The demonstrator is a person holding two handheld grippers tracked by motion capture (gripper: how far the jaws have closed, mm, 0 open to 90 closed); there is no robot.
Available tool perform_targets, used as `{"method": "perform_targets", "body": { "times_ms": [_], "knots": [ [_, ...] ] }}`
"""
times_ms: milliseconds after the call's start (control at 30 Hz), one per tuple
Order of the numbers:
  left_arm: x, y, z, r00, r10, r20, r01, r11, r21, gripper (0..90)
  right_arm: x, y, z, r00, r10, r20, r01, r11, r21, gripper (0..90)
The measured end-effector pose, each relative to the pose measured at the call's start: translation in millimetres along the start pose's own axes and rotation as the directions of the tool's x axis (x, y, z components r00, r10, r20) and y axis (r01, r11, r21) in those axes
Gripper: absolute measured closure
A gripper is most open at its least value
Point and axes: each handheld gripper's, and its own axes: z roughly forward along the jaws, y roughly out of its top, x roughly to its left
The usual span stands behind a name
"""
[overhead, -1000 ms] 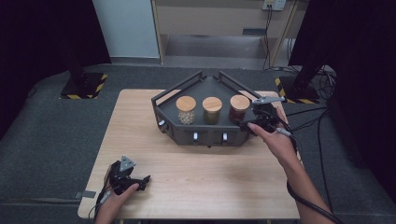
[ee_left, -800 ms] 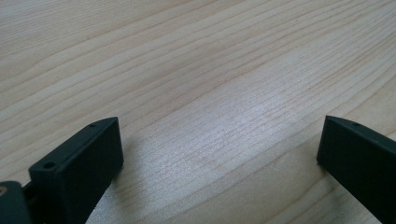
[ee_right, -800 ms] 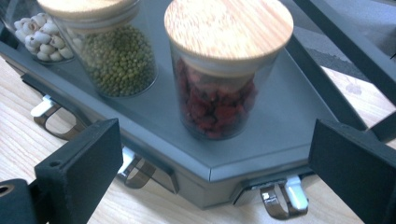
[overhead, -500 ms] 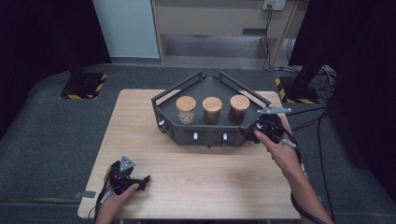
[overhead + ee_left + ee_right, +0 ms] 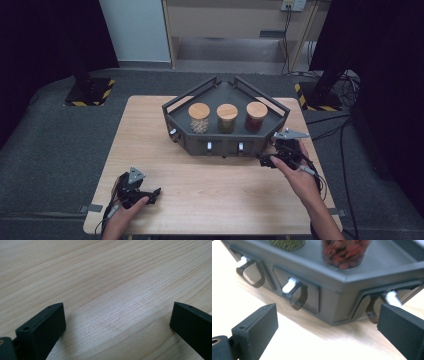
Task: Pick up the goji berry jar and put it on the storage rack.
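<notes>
A dark grey angular rack [image 5: 225, 145] stands at the back middle of the wooden table [image 5: 210, 190]. On its top sit three cork-lidded jars: pale contents [image 5: 199, 118], green [image 5: 227, 118], red [image 5: 256, 116]. Small drawers with clear loop handles [image 5: 295, 293] line its front. My right gripper [image 5: 265, 161] is low at the rack's front right corner, open, jaws pointing at the drawers and holding nothing [image 5: 327, 330]. The red jar [image 5: 345, 252] is blurred just above. My left gripper [image 5: 150, 194] rests at the near left, open over bare wood [image 5: 117, 322].
Beyond the table's far edge stand a pale cabinet [image 5: 225, 30] and grey floor. A black stand with cables [image 5: 330, 85] is at the right of the table. Bare wood lies between the two grippers.
My right gripper has come down from beside the red jar to the rack's front right corner, near the tabletop. The left gripper has stayed put.
</notes>
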Motion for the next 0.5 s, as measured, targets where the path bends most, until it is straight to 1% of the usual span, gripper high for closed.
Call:
{"method": "perform_targets", "body": {
  "times_ms": [200,433,500],
  "knots": [
    [-0.1,0.0,0.0,1.0000,0.000,0.000,0.000,1.0000,0.000,0.0,10.3,-16.2,3.0,0.9998,-0.020,0.000,0.020,1.000,0.006,3.7],
    [-0.1,0.0,0.0,1.0000,0.000,0.000,0.000,1.0000,0.000,0.0,17.8,-28.3,4.2,0.9997,-0.023,-0.003,0.023,1.000,0.009,3.6],
    [-0.1,0.0,0.0,1.0000,0.000,0.000,0.000,1.0000,0.000,0.0,19.2,-31.9,4.4,0.9998,-0.017,-0.005,0.017,1.000,0.009,3.6]
  ]
}}
